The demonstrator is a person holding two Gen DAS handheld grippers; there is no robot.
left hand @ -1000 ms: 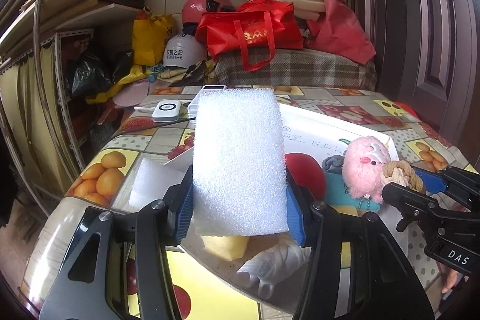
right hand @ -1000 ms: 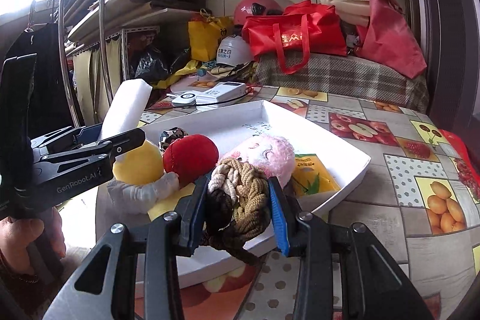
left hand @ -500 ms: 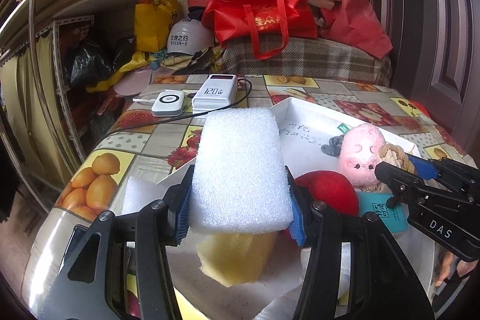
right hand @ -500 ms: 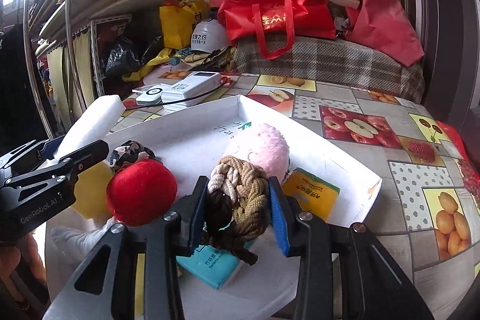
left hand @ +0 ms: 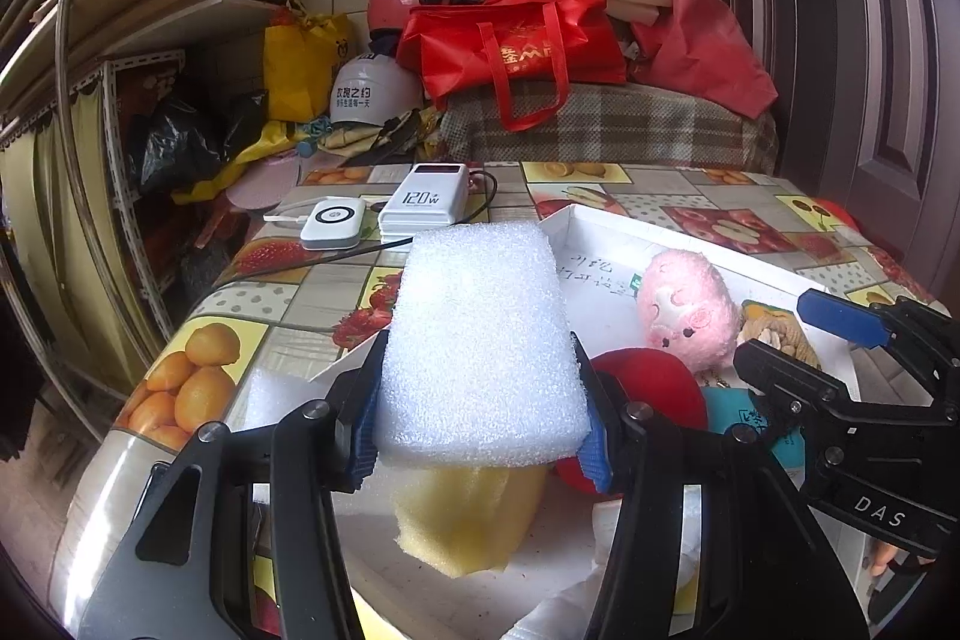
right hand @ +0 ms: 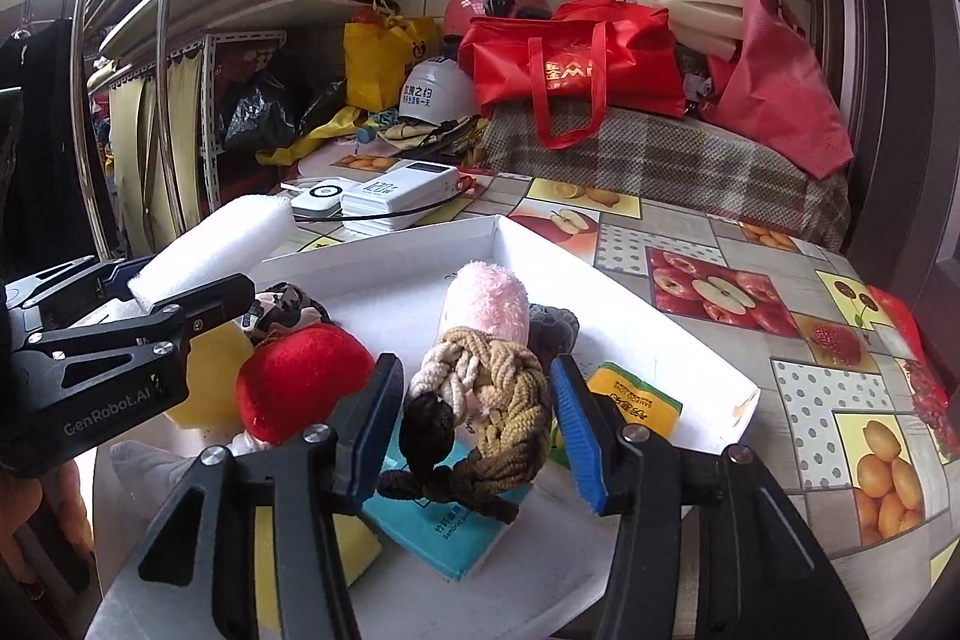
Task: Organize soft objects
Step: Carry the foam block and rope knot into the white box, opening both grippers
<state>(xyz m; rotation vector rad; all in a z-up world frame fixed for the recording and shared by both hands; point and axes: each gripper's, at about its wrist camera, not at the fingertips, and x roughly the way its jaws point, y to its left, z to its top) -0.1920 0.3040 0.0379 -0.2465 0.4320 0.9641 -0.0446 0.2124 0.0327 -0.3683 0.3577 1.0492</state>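
My left gripper (left hand: 480,418) is shut on a white foam block (left hand: 480,340) and holds it over the near left part of the white tray (left hand: 606,220). My right gripper (right hand: 474,418) has opened; the braided rope knot (right hand: 486,400) sits between its blue pads, apart from both, resting on a teal packet (right hand: 444,526) in the tray (right hand: 600,274). A red plush ball (right hand: 300,376), pink plush toy (right hand: 489,298), yellow sponge (left hand: 468,514) and a yellow packet (right hand: 636,400) lie in the tray.
A white power bank (left hand: 426,202) and a small white charger (left hand: 333,223) with a cable lie on the fruit-pattern table beyond the tray. Red bags (left hand: 516,34), helmets and foam are piled on a plaid-covered ledge behind. A metal rack stands at the left.
My right gripper has opened and let go of the rope knot, which now rests in the tray. My left gripper stays shut on the foam block and has moved a little forward.
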